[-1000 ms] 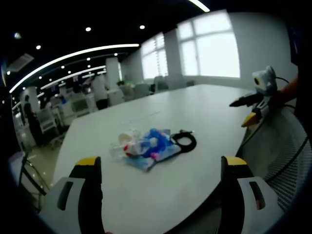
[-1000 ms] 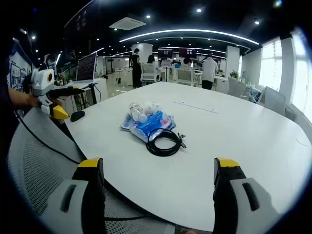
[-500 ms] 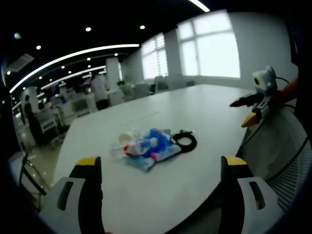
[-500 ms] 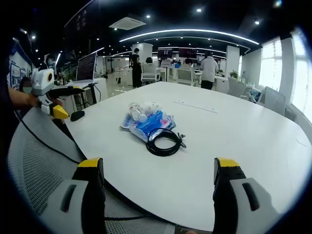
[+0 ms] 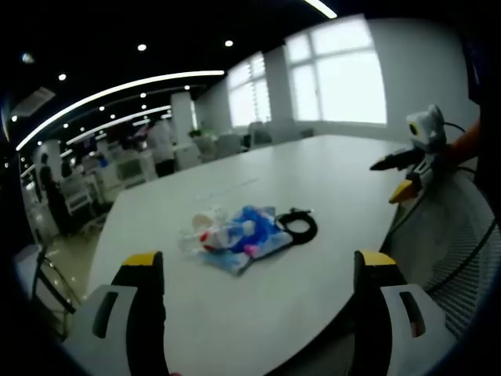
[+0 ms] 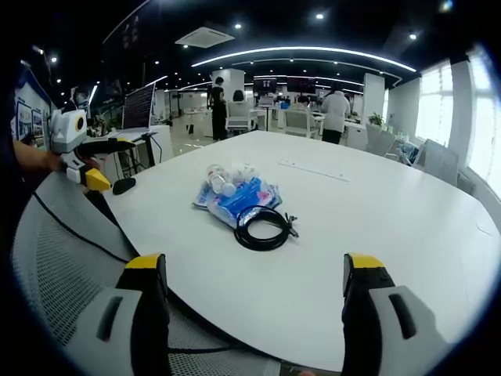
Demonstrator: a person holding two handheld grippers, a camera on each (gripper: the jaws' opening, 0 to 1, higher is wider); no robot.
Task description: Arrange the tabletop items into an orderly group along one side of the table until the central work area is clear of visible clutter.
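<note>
A small pile lies mid-table: a blue-and-white plastic packet [image 6: 237, 199], a clear bottle with a red cap [image 6: 217, 180] and a coiled black cable [image 6: 262, 228]. In the left gripper view the same packet [image 5: 244, 236], bottle [image 5: 196, 232] and cable [image 5: 297, 225] appear. My right gripper [image 6: 254, 274] hangs open off the table's near edge, nothing between its jaws. My left gripper [image 5: 258, 270] is open too, short of the pile. Each gripper shows in the other's view: the left gripper [image 6: 94, 164] at the left, the right gripper [image 5: 407, 176] at the right.
The white oval table [image 6: 391, 227] has a mesh chair back [image 6: 55, 258] at its near edge, seen also as a chair back [image 5: 446, 235] from the left. A black object [image 6: 124, 186] lies near the table's left edge. Desks, chairs and people stand far behind.
</note>
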